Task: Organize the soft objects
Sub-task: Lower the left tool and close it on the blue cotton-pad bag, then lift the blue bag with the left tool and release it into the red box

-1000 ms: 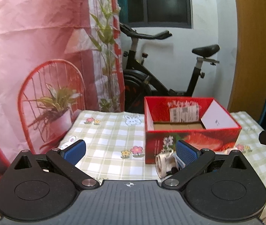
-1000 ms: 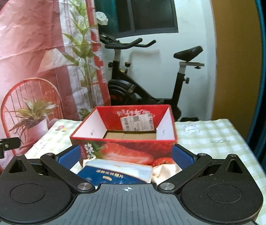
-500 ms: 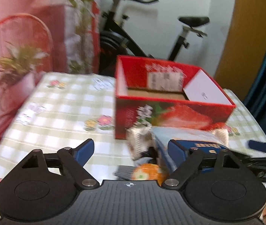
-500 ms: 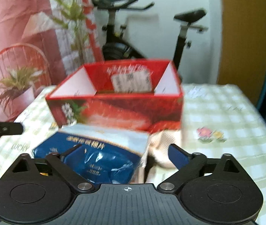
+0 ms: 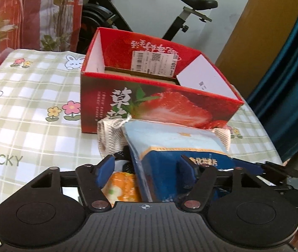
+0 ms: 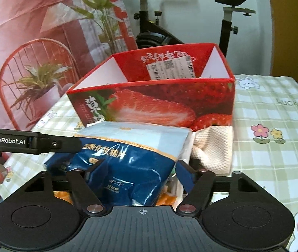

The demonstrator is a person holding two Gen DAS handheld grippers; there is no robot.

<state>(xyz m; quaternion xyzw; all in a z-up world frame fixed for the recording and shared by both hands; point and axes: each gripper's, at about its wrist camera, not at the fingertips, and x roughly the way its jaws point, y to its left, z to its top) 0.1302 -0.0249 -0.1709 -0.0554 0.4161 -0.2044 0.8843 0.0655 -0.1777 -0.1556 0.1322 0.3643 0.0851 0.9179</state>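
Note:
A blue and pale-blue cotton pad pack [image 5: 176, 145] [image 6: 132, 153] lies on top of a pile in front of an open red strawberry box [image 5: 157, 96] [image 6: 155, 103]. Under it are a cream knitted cloth [image 5: 110, 138] [image 6: 214, 149] and an orange soft item [image 5: 123, 187]. My left gripper [image 5: 146, 170] is open, its jaws around the pack's left corner and the orange item. My right gripper [image 6: 142, 170] is open, its jaws on either side of the pack's near end. The left gripper's finger [image 6: 33, 142] reaches in beside the pack.
A green checked tablecloth [image 5: 29, 109] with bunny and flower prints covers the table. An exercise bike [image 6: 153, 31] stands behind the box. A pink printed backdrop [image 6: 33, 42] hangs at the left. A blue curtain [image 5: 291, 88] is at the right.
Both grippers have moved down and forward onto the pile. The pack now sits between the jaws of each. Both stay open.

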